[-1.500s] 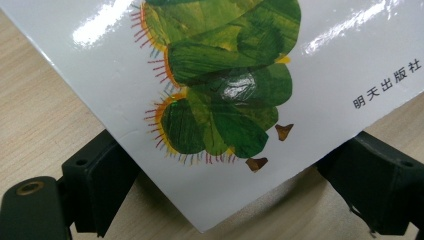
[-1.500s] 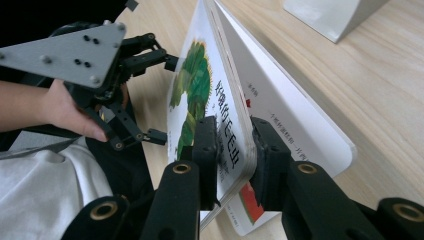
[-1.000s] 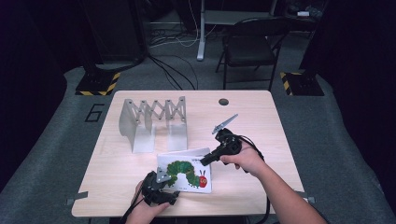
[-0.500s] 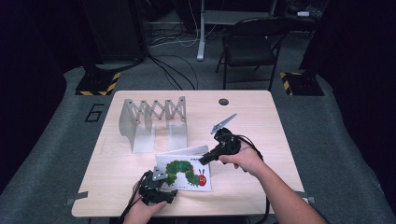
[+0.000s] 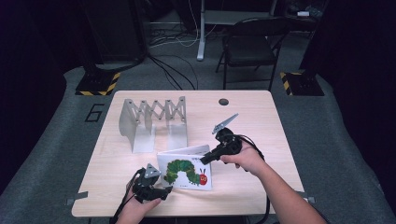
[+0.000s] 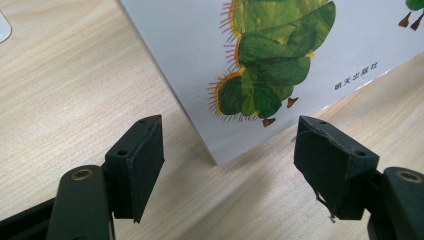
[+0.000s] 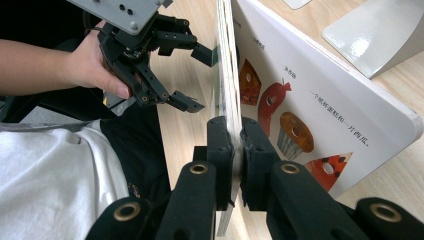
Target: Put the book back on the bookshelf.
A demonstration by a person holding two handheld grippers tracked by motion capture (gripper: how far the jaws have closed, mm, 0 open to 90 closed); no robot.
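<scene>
High view is showing the wooden table [image 5: 261,116] bearing a grey folding rack [image 5: 154,122] toward the far left, and, nearer the person, the caterpillar picture book [image 5: 184,170] lying near the front edge. The right gripper [image 5: 205,159] is pinching the book's top right edge, jaws clamped together on the cover and some pages and lifting them off the rest. The left gripper [image 5: 164,190] is sitting just beside the book's lower left corner, and its jaws have just been closing, standing apart with that corner [image 6: 216,159] reaching in between them but untouched. To do this well, the left should probably be sliding forward until both pads straddle the corner before squeezing, while the right is keeping its edge steady.
</scene>
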